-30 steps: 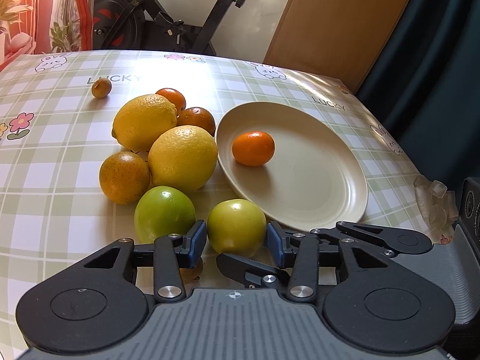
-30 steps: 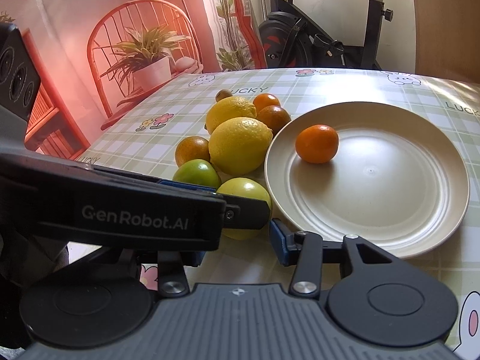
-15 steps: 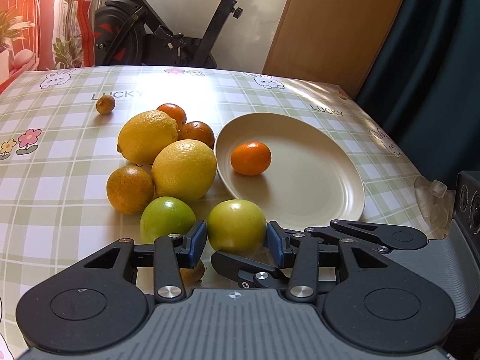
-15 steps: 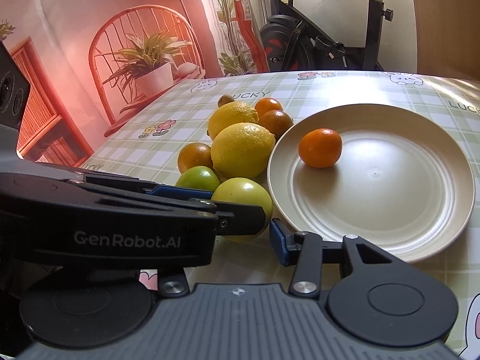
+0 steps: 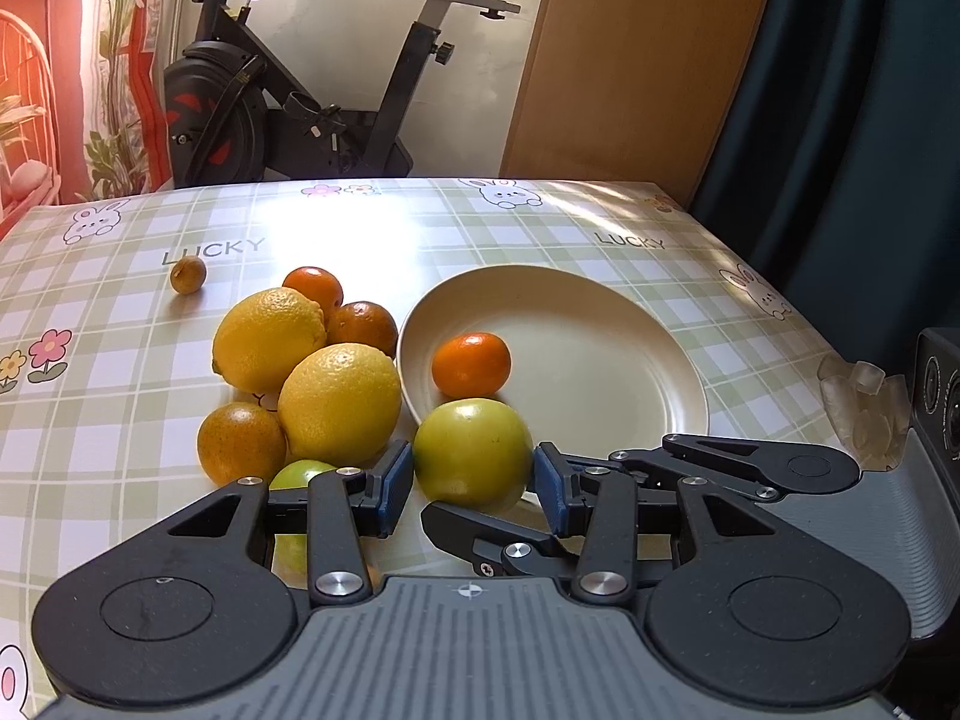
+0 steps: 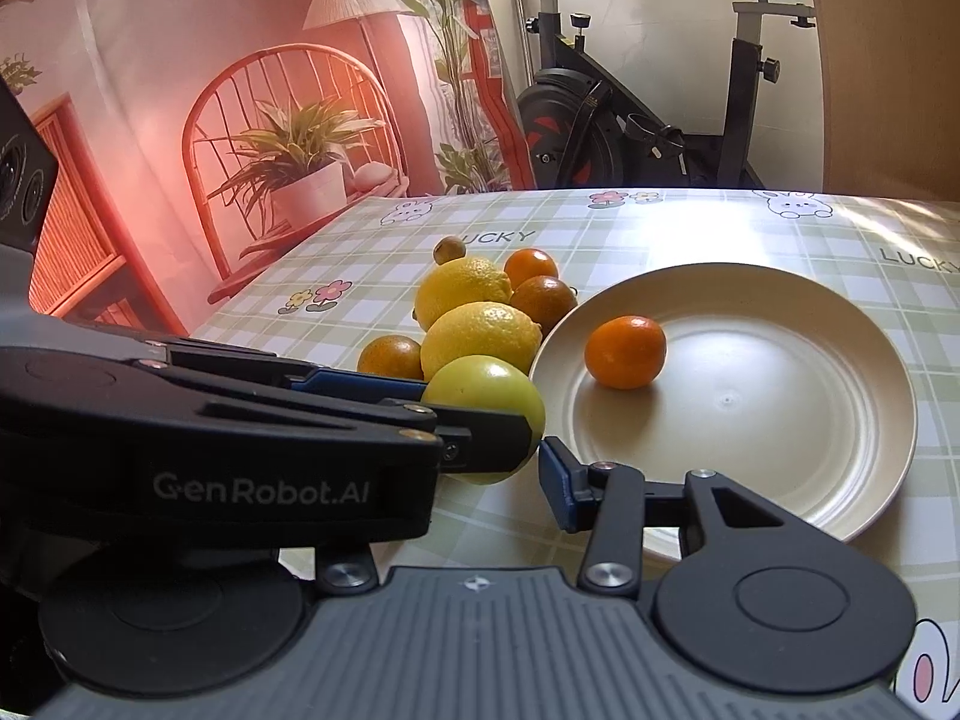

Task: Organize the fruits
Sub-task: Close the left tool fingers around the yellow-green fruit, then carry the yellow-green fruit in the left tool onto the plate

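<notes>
Left wrist view: the left tool (image 5: pixel 474 483) squeezes a green fruit (image 5: pixel 473 455) at lower middle, by the plate (image 5: pixel 630 360). Right wrist view: I cannot tell the right tool's (image 6: pixel 480 474) state; the same fruit sits left of middle

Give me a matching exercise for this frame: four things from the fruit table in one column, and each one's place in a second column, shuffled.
Things:
1. green apple
2. small orange
3. tiny brown fruit
4. exercise bike

Places:
A. alone on the tablecloth, beside the word LUCKY
B. on the floor behind the table
C. between the pads of the left tongs
D. on the plate

Pairs: 1-C, 2-D, 3-A, 4-B
</notes>
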